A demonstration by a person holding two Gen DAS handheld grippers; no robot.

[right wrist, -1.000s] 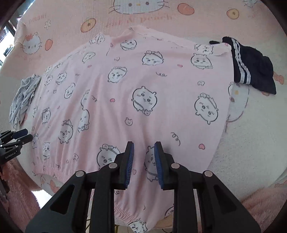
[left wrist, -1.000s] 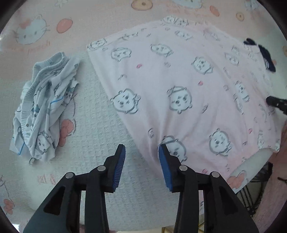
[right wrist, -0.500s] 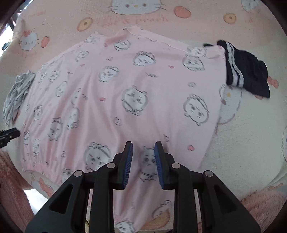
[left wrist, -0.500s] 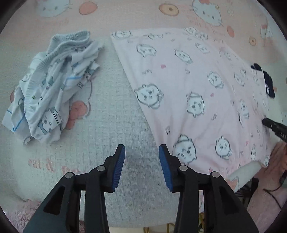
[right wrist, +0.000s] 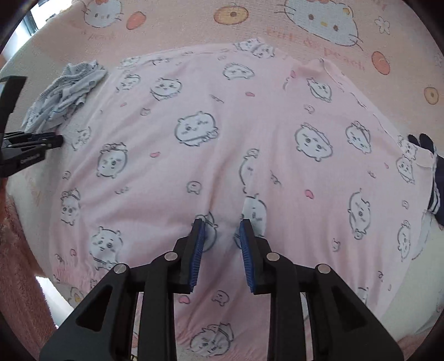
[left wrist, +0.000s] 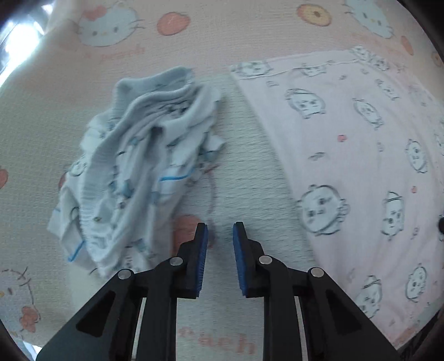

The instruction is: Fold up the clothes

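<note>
A pink shirt (right wrist: 222, 144) printed with cartoon faces lies spread flat on the bed sheet (left wrist: 244, 177); its left edge shows in the left wrist view (left wrist: 347, 155). A crumpled light-blue garment (left wrist: 138, 172) lies to the left of it, also visible as a small heap (right wrist: 63, 94) in the right wrist view. My left gripper (left wrist: 219, 226) hovers over bare sheet between the two garments, its jaws closing with nothing between them. It appears again at the left edge (right wrist: 36, 143) of the right wrist view. My right gripper (right wrist: 222, 222) hangs over the shirt's lower middle, slightly open and empty.
A dark navy garment with white stripes (right wrist: 433, 177) lies at the shirt's right edge. The pink sheet with cat and peach prints (right wrist: 319, 19) runs on behind the clothes. Fluffy pink fabric (right wrist: 19, 263) sits at the lower left, by the bed's near edge.
My left gripper moved left off the pink shirt's edge to the sheet beside the blue garment, and its jaws narrowed. My right gripper shifted left over the shirt, away from the navy garment.
</note>
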